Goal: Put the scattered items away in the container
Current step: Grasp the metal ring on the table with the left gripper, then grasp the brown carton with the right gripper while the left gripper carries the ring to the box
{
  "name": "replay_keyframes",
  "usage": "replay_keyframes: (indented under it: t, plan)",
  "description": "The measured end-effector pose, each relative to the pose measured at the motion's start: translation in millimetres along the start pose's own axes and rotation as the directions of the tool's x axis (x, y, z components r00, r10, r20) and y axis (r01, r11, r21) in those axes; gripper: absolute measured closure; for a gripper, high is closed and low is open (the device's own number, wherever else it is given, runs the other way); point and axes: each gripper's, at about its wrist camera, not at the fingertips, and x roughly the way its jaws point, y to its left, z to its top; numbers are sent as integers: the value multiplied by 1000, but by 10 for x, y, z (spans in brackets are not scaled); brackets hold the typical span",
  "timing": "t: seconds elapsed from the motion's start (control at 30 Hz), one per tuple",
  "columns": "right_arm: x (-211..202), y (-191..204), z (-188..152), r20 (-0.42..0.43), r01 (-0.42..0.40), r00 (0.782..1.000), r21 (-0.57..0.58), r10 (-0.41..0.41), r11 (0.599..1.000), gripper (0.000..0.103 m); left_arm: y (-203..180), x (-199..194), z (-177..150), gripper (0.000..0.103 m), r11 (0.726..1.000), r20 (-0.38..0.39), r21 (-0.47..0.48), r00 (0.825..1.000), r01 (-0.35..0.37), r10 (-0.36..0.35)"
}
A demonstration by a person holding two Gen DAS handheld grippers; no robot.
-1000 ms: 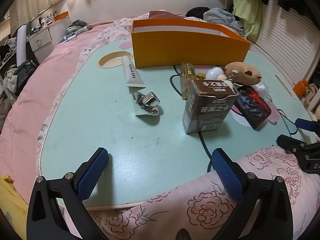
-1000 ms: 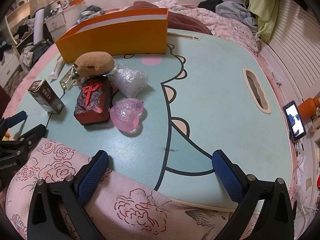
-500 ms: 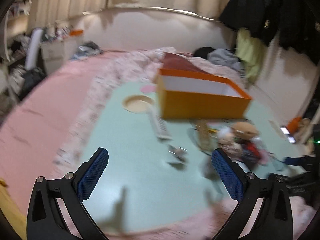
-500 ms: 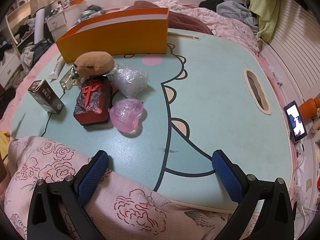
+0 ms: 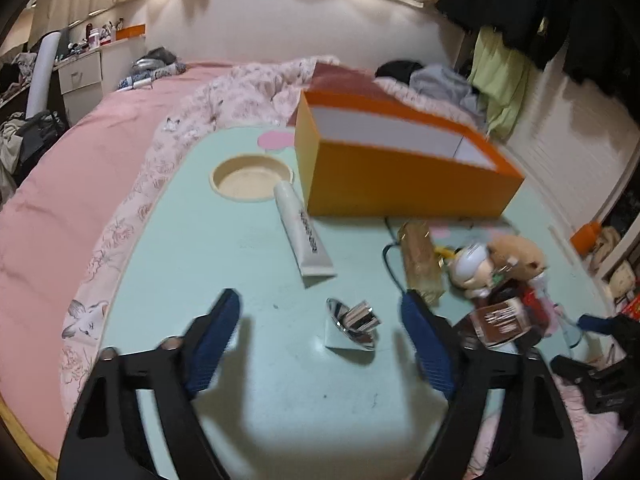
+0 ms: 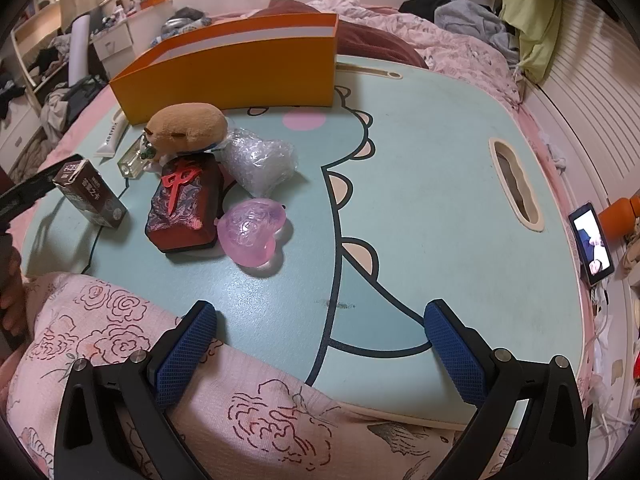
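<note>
Nothing has yet been placed in the orange box [image 5: 400,184], which stands at the far side of the table [image 5: 240,248]; the first pickup is judged to be in hand. The left gripper [image 5: 320,332] is angled down over the table, its jaws having just been closing though apart, with the small shiny bottle [image 5: 354,326] lying between them, untouched. A further lowering and squeeze is called for. The right gripper [image 6: 320,344] is held low over the quilt [image 6: 120,320], jaws wide, nothing gripped

Right tool [image 6: 320,344] open-jawed over floral quilt [image 6: 120,320], pink heart [image 6: 252,234] beside red block [image 6: 186,204], orange container [image 6: 240,68] behind.
</note>
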Motion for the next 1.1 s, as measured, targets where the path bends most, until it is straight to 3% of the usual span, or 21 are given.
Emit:
replay_keyframes:
  t: [0.07,0.17,0.37,0.53,0.63,0.73,0.83,0.97,1.1]
  plan:
    - [2,-1,4,1,1,1000,0,-1,1000,0,-71,65,-42,46,999,-6,38,999,-37,38]
    - [3,2,2,5,4,1000,-2,-4,1000,0,-173,74,-85,71,993,11,89,997,-72,72]
    - [-10,-14,-18,25,-9,1000,-15,10,1000,0,-176,-105,-182,71,996,95,63,994,-63,57]
    - [-10,-20,-25,55,-28,998,-41,30,999,0,-239,-496,-268,71,993,294,68,953,-101,76]
    - [-7,-3,-25,55,-24,998,-57,27,998,0,-255,-570,-311,71,989,345,57,932,-138,110]
    - [-28,-19,-35,74,-36,997,-43,39,998,1,-215,-590,-309,71,990,355,45,928,-135,110]
    - [-185,4,-35,142,-97,984,-55,104,994,28,-184,-589,-305,71,991,362,46,927,-123,99]
    - [-451,444,134,212,-136,960,-228,185,964,28,-142,-571,-322,71,994,353,36,932,-102,83]
    - [-454,989,433,133,-259,933,-397,334,880,28,-54,-580,-327,71,998,355,4,933,-68,62]
